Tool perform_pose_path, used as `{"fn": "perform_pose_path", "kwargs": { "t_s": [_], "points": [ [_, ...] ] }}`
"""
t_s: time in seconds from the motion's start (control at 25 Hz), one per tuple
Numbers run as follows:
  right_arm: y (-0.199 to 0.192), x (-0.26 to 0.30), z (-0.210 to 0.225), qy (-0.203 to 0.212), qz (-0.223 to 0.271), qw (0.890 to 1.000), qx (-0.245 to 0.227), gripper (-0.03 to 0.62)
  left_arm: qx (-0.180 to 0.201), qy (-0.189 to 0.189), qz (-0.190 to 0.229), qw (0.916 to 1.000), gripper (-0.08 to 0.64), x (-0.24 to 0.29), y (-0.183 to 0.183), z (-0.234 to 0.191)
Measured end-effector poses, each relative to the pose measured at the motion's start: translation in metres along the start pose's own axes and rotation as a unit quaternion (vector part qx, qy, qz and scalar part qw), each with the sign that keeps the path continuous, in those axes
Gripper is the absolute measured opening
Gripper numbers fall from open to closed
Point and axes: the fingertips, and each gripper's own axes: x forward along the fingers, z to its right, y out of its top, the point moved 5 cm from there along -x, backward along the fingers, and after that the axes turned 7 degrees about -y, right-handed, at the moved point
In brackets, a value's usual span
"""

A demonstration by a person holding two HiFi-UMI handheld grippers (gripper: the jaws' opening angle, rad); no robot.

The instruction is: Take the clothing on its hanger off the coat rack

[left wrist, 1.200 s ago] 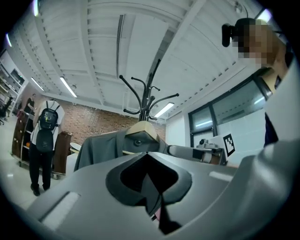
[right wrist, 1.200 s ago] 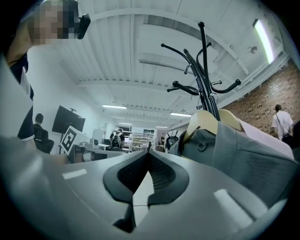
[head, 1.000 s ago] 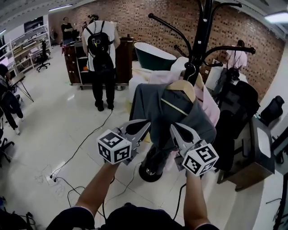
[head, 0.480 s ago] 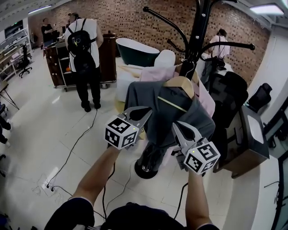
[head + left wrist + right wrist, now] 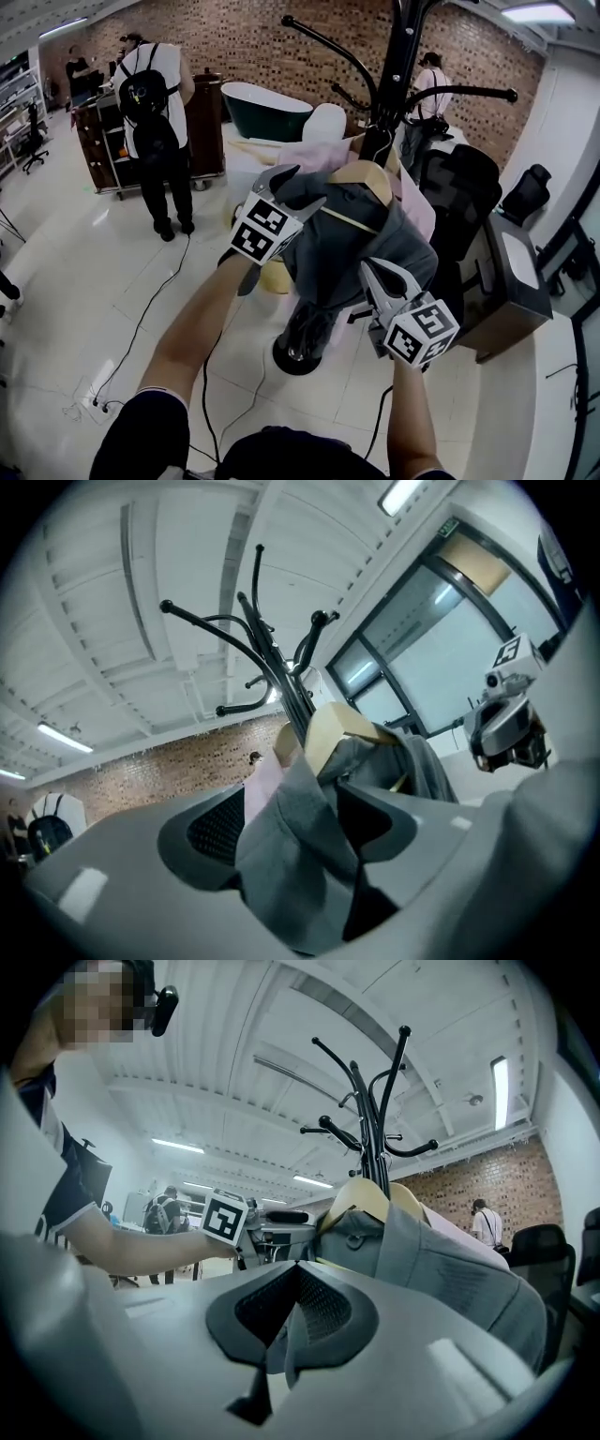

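Observation:
A grey garment [image 5: 347, 244] hangs on a wooden hanger [image 5: 366, 176] from the black coat rack [image 5: 398, 66]. My left gripper [image 5: 302, 187] is raised to the garment's left shoulder. In the left gripper view its jaws [image 5: 300, 827] are opening, and a fold of the grey cloth [image 5: 300, 855] lies loose between them, just below the hanger [image 5: 337, 731]. Lower down, my right gripper [image 5: 370, 272] is at the garment's front. Its jaws [image 5: 292, 1279] are shut on a thin fold of the grey garment [image 5: 450, 1269]. A pink garment [image 5: 319, 155] hangs behind.
The rack's round base [image 5: 295, 352] stands on the tiled floor, with cables [image 5: 141, 319] running to the left. A black office chair [image 5: 459, 197] and a dark cabinet [image 5: 511, 281] stand close on the right. A person with a backpack [image 5: 155, 103] stands at the back left.
My left gripper has risen from beside the garment's lower left up to its left shoulder, and cloth now lies between its jaws. The right gripper has barely moved.

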Motion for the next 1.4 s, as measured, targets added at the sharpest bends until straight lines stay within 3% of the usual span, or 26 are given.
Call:
{"fn": "perform_pose_path", "kwargs": {
  "t_s": [0.24, 0.44, 0.6, 1.12, 1.4],
  "points": [
    [0.000, -0.005, 0.005, -0.011, 0.001, 1.000, 0.002, 0.000, 0.071, -0.045, -0.061, 0.9946, 0.313, 0.037, 0.004, -0.002],
    [0.001, -0.012, 0.012, -0.023, 0.004, 1.000, 0.002, 0.000, 0.122, -0.051, -0.093, 0.9868, 0.298, 0.058, 0.003, -0.004],
    [0.002, -0.021, 0.021, -0.037, 0.006, 0.999, 0.004, 0.000, 0.163, -0.041, -0.105, 0.9801, 0.157, 0.064, 0.002, -0.003],
    [0.004, -0.039, 0.028, -0.041, 0.014, 0.999, 0.005, 0.000, 0.184, -0.047, -0.137, 0.9721, 0.115, 0.054, 0.007, 0.006],
    [0.012, -0.047, 0.028, -0.038, 0.025, 0.999, 0.004, 0.000, 0.200, -0.044, -0.132, 0.9699, 0.115, 0.050, 0.041, 0.008]
  ]
}}
